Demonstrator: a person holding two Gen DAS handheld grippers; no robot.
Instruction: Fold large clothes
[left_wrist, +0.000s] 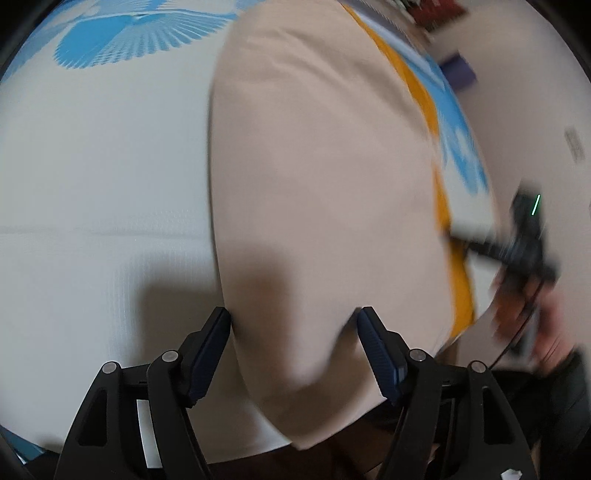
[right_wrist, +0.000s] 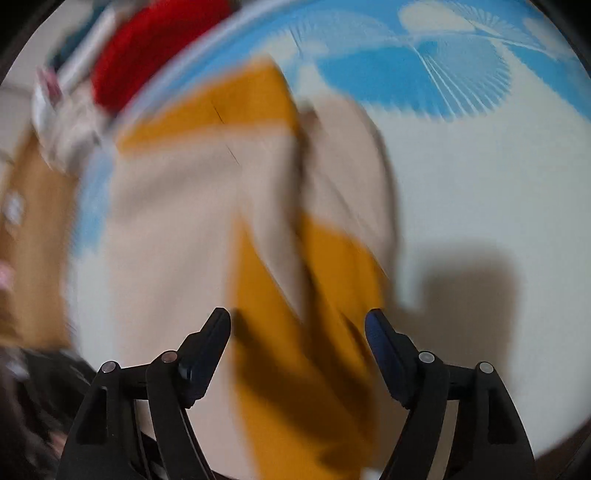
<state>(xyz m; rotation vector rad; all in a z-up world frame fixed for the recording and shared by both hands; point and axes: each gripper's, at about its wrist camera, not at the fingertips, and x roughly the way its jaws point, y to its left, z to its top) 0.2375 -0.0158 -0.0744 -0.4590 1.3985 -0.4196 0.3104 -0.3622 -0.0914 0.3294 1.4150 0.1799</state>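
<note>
A home bedroom: patterned bedsheet (left_wrist: 92, 155), wooden door (right_wrist: 33, 236).

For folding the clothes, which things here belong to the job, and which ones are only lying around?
Belongs to the job:
- beige garment with mustard part
- left gripper, open
- right gripper, open
- white and blue sheet under the garment

Only lying around:
- red cloth
- purple object, too blurred to identify
</note>
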